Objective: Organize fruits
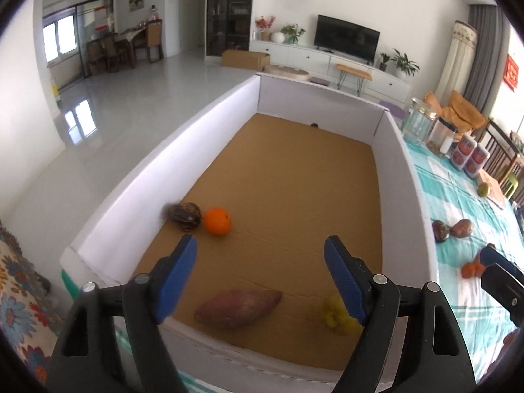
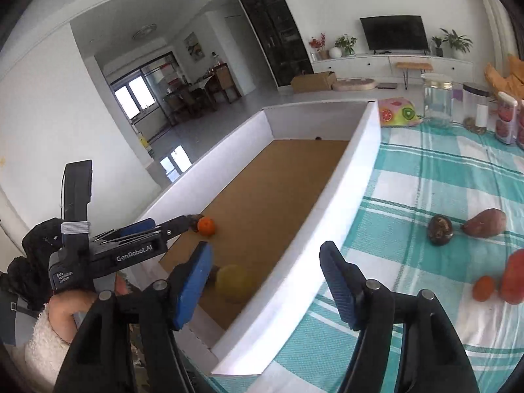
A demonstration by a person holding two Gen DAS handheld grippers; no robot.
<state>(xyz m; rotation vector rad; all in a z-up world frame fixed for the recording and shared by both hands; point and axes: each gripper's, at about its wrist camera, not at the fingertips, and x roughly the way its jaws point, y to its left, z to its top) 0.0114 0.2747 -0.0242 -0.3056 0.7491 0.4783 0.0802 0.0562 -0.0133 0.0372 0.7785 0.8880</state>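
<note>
A white-walled cardboard box (image 1: 157, 177) holds an orange (image 1: 217, 221), a dark brown fruit (image 1: 184, 215), a sweet potato (image 1: 238, 306) and a blurred yellow fruit (image 1: 337, 316). My left gripper (image 1: 260, 271) is open and empty above the box's near end. My right gripper (image 2: 266, 278) is open and empty over the box's right wall (image 2: 340, 196); the yellow fruit (image 2: 233, 281) lies just below it. On the checked cloth lie a dark fruit (image 2: 440, 230), a sweet potato (image 2: 486, 222), a small orange (image 2: 483, 288) and a red fruit (image 2: 514, 278).
Glass jars (image 2: 437, 101) and red-labelled canisters (image 2: 506, 121) stand at the table's far end, with a fruit-patterned cloth (image 2: 398, 113). The table's left edge drops to a glossy floor (image 1: 98, 137). A green fruit (image 1: 484, 190) lies on a board far right.
</note>
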